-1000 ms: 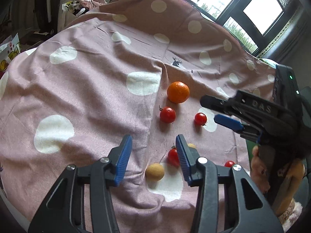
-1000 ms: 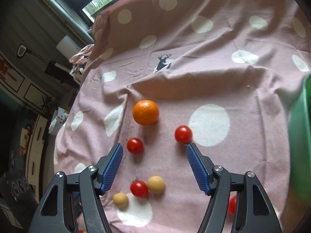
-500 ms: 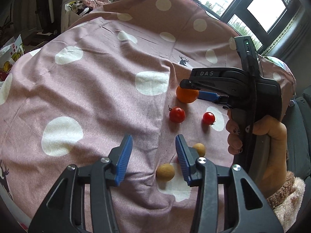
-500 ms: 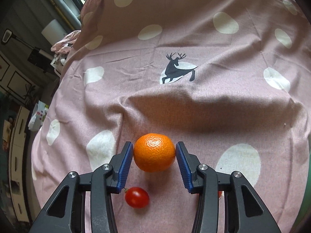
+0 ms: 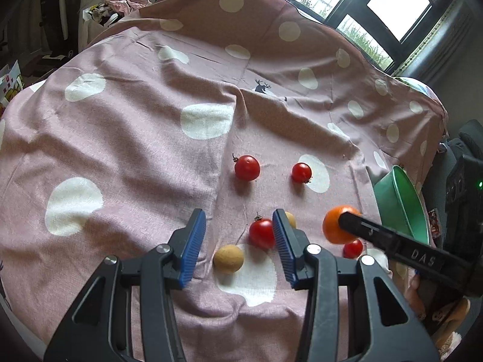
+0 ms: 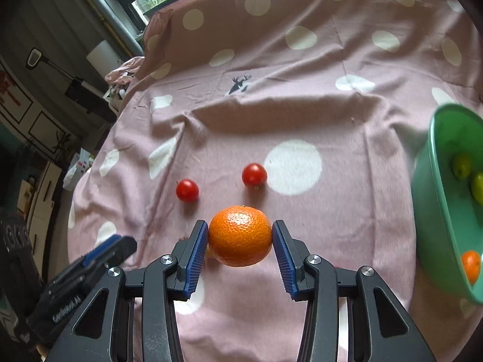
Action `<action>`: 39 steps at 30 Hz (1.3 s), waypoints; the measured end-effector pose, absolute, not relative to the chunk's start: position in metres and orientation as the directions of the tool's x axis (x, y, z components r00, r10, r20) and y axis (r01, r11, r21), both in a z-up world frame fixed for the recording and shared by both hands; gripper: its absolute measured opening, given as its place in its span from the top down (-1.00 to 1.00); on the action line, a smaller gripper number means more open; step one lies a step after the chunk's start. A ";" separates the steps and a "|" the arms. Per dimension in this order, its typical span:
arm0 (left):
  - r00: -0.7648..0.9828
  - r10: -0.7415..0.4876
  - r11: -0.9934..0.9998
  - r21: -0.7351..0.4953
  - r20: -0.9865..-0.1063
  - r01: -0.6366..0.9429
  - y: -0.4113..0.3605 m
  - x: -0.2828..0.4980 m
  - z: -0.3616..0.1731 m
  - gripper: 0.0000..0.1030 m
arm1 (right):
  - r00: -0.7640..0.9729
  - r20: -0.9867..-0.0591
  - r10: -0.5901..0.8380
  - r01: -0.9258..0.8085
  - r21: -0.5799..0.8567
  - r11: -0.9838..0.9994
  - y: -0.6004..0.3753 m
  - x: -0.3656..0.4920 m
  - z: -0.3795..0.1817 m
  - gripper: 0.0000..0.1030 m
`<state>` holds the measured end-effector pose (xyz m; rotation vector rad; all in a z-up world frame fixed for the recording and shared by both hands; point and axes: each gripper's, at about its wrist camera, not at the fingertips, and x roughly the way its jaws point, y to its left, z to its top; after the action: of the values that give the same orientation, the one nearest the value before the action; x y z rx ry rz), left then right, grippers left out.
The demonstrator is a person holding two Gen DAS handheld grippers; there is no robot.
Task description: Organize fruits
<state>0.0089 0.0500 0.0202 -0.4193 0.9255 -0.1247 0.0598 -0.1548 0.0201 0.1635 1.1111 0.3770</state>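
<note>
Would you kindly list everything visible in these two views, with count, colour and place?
mandarin: one, orange, clamped in the right claw, off the cloth.
cherry tomatoes: four, red, scattered on the cloth.
small round fruits: two, tan, near the left claw.
bowl: one, green, at the right edge, holding two green fruits and one orange one.
cloth: one, pink with white dots.
left claw: black with blue pads, open, holding nothing.
right claw: black with blue pads, closed on the mandarin.
</note>
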 end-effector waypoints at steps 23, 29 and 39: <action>0.512 -0.430 0.886 -0.457 -0.744 0.080 0.003 0.009 0.011 0.09 | 0.344 -0.832 0.436 -0.191 0.392 0.900 -0.183 0.039 0.007 0.11; 0.463 -0.463 0.881 -0.450 -0.756 0.147 -0.028 0.008 0.003 0.10 | 0.370 -0.801 0.470 -0.175 0.437 0.882 -0.188 0.041 0.010 0.11; 0.403 -0.510 0.857 -0.487 -0.760 0.167 -0.049 0.017 -0.016 0.12 | 0.339 -0.779 0.527 -0.143 0.511 0.848 -0.192 0.053 -0.007 0.11</action>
<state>0.0166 -0.0490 -0.0157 -0.3613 1.0768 -0.4398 0.0534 -0.1915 -0.0068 0.3846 1.1486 0.4501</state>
